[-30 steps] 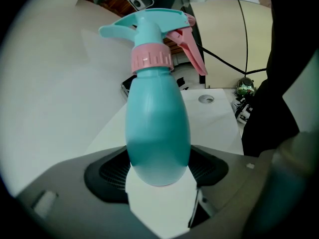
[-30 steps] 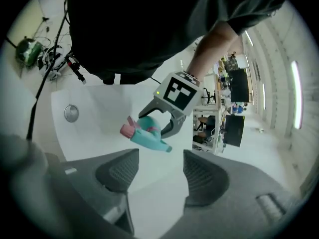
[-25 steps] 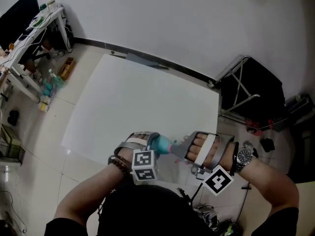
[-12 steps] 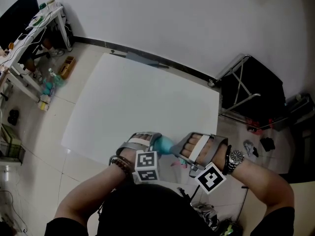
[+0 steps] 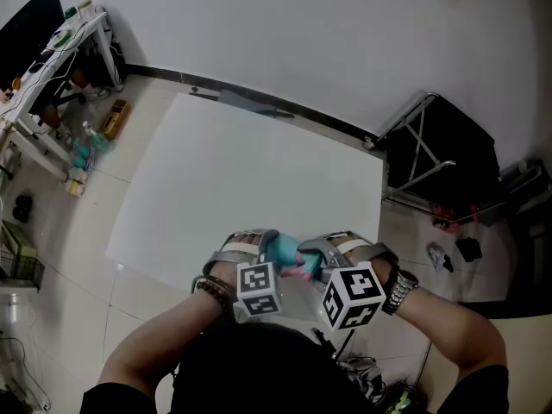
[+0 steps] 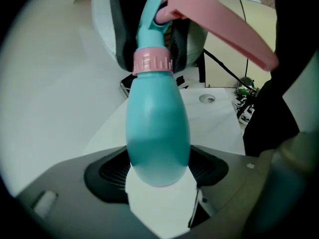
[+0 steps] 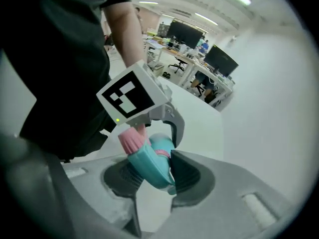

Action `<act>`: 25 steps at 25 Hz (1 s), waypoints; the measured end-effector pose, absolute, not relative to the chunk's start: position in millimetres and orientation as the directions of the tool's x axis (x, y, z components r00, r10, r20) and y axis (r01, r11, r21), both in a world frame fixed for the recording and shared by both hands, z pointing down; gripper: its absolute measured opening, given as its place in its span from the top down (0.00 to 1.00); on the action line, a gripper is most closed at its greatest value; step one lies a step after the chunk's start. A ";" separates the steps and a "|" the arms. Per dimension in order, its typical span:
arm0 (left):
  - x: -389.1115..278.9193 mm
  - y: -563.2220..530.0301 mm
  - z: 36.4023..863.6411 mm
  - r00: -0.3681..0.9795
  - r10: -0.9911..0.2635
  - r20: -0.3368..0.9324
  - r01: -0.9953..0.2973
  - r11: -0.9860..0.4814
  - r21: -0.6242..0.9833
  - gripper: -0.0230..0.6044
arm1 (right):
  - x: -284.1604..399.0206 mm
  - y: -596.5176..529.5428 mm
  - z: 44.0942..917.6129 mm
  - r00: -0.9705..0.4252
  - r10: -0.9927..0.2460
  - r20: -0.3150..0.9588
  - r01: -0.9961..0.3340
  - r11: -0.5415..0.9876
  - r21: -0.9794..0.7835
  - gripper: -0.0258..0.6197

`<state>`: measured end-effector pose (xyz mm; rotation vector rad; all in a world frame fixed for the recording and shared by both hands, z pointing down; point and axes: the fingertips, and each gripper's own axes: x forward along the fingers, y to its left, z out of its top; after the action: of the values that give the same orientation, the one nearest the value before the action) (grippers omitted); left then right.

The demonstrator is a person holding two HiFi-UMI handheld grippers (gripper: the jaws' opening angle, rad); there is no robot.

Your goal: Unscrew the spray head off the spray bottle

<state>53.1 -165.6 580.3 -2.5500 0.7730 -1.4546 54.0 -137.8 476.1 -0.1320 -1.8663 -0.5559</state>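
Observation:
I hold a teal spray bottle [image 5: 280,248] over the near edge of the white table [image 5: 241,162]. My left gripper [image 5: 264,252] is shut on the bottle's rounded body [image 6: 157,128], which sits between both pads. Above it the pink collar [image 6: 152,61] and pink trigger [image 6: 224,26] point away. My right gripper [image 5: 309,258] has just closed its jaws on the teal spray head [image 7: 149,164], and the pads press its sides. The pink nozzle [image 7: 131,139] sticks out past the right gripper [image 7: 152,177], beside the left gripper's marker cube [image 7: 132,96].
A black folding stand [image 5: 440,158] is on the floor to the right of the table. A cluttered desk [image 5: 60,46] stands at the far left. Small items lie on the tiles at the right [image 5: 448,253]. My body is close behind both grippers.
The right hand has rolled over and shifted left toward the bottle, so its marker cube now faces up. Its jaws have closed on the spray head. The left gripper has stayed put.

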 end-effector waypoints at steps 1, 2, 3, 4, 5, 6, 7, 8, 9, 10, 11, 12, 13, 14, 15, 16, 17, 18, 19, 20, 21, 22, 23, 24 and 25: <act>53.3 -166.2 580.5 0.413 -0.478 0.775 -0.383 -0.863 -0.329 0.34 | 54.2 -139.4 477.8 -0.365 -0.171 0.915 0.316 0.902 0.294 0.77; 53.6 -166.7 580.9 0.414 -0.479 0.774 -0.389 -0.862 -0.326 0.34 | 54.4 -140.6 479.1 -0.366 -0.168 0.915 0.284 0.917 0.281 0.77; 53.6 -166.9 581.5 0.414 -0.481 0.773 -0.394 -0.860 -0.324 0.34 | 54.3 -141.5 479.9 -0.365 -0.167 0.916 0.260 0.926 0.273 0.77; 53.4 -167.1 582.2 0.414 -0.482 0.772 -0.398 -0.859 -0.323 0.34 | 53.7 -142.2 480.4 -0.365 -0.168 0.916 0.244 0.932 0.269 0.77; 53.1 -167.3 582.9 0.416 -0.483 0.771 -0.404 -0.857 -0.319 0.34 | 52.8 -142.8 480.6 -0.367 -0.170 0.915 0.236 0.934 0.269 0.77; 53.1 -167.6 583.6 0.419 -0.482 0.769 -0.411 -0.856 -0.313 0.34 | 51.8 -143.4 480.7 -0.369 -0.174 0.913 0.237 0.932 0.274 0.77; 53.5 -167.8 584.3 0.426 -0.481 0.766 -0.419 -0.855 -0.304 0.34 | 51.0 -144.2 480.6 -0.373 -0.181 0.910 0.244 0.927 0.284 0.77; 54.0 -168.0 584.8 0.436 -0.481 0.761 -0.429 -0.854 -0.294 0.34 | 50.4 -145.3 480.4 -0.378 -0.191 0.906 0.251 0.921 0.299 0.77; 54.2 -168.4 584.9 0.445 -0.480 0.756 -0.439 -0.853 -0.283 0.34 | 50.2 -147.3 479.7 -0.381 -0.203 0.902 0.255 0.915 0.314 0.75; 53.7 -169.1 584.8 0.454 -0.480 0.751 -0.450 -0.851 -0.272 0.34 | 50.4 -149.9 478.5 -0.384 -0.215 0.898 0.252 0.911 0.325 0.72; 52.6 -170.0 585.0 0.460 -0.478 0.748 -0.462 -0.848 -0.259 0.34 | 50.8 -152.9 476.8 -0.388 -0.223 0.894 0.242 0.912 0.332 0.67; 51.1 -170.8 586.2 0.464 -0.476 0.747 -0.475 -0.846 -0.244 0.34 | 51.5 -155.8 474.8 -0.393 -0.229 0.890 0.227 0.914 0.336 0.65; 49.4 -171.4 588.4 0.468 -0.473 0.746 -0.488 -0.843 -0.228 0.34 | 52.3 -158.3 473.0 -0.398 -0.235 0.887 0.212 0.917 0.338 0.65; 47.8 -172.0 591.1 0.473 -0.472 0.744 -0.500 -0.839 -0.214 0.34 | 53.1 -160.3 471.7 -0.403 -0.241 0.883 0.198 0.919 0.342 0.65; 46.0 -172.3 593.8 0.478 -0.470 0.742 -0.512 -0.835 -0.200 0.34 | 53.9 -162.0 470.8 -0.407 -0.249 0.879 0.185 0.920 0.346 0.65; 43.7 -172.4 597.3 0.481 -0.468 0.742 -0.523 -0.832 -0.185 0.34 | 54.6 -163.4 470.2 -0.411 -0.256 0.875 0.171 0.921 0.349 0.65; 41.1 -172.5 601.2 0.482 -0.466 0.742 -0.535 -0.827 -0.172 0.34 | 55.1 -164.7 469.5 -0.415 -0.262 0.871 0.155 0.923 0.351 0.65; 38.6 -173.5 604.2 0.483 -0.466 0.742 -0.548 -0.821 -0.159 0.34 | 55.7 -166.3 468.7 -0.421 -0.268 0.867 0.135 0.926 0.352 0.65; 36.5 -175.7 605.7 0.484 -0.469 0.739 -0.561 -0.814 -0.149 0.34 | 56.4 -168.1 467.7 -0.428 -0.273 0.861 0.113 0.930 0.351 0.65; 34.7 -178.5 606.4 0.485 -0.473 0.735 -0.573 -0.807 -0.142 0.34 | 57.1 -170.3 466.7 -0.436 -0.279 0.856 0.088 0.933 0.349 0.65; 33.3 -181.1 607.7 0.485 -0.477 0.733 -0.583 -0.801 -0.136 0.34 | 57.9 -172.4 465.8 -0.443 -0.286 0.850 0.063 0.935 0.348 0.65; 32.0 -183.2 609.7 0.485 -0.479 0.732 -0.589 -0.797 -0.132 0.34 | 58.6 -174.3 465.1 -0.451 -0.293 0.843 0.037 0.937 0.346 0.65; 30.8 -184.9 612.2 0.484 -0.480 0.731 -0.595 -0.794 -0.128 0.34 | 59.0 -175.9 464.4 -0.459 -0.301 0.836 0.010 0.939 0.343 0.65; 29.3 -186.6 614.5 0.484 -0.482 0.730 -0.601 -0.790 -0.123 0.34 | 59.0 -177.4 463.7 -0.466 -0.308 0.829 -0.019 0.941 0.339 0.65; 27.4 -188.8 616.7 0.484 -0.484 0.729 -0.609 -0.785 -0.116 0.34 | 58.9 -178.8 463.1 -0.474 -0.315 0.822 -0.048 0.942 0.333 0.65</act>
<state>27.4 -188.8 616.7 -2.8394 1.0542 -1.3097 58.9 -178.8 463.1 0.2583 -2.0496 -0.3217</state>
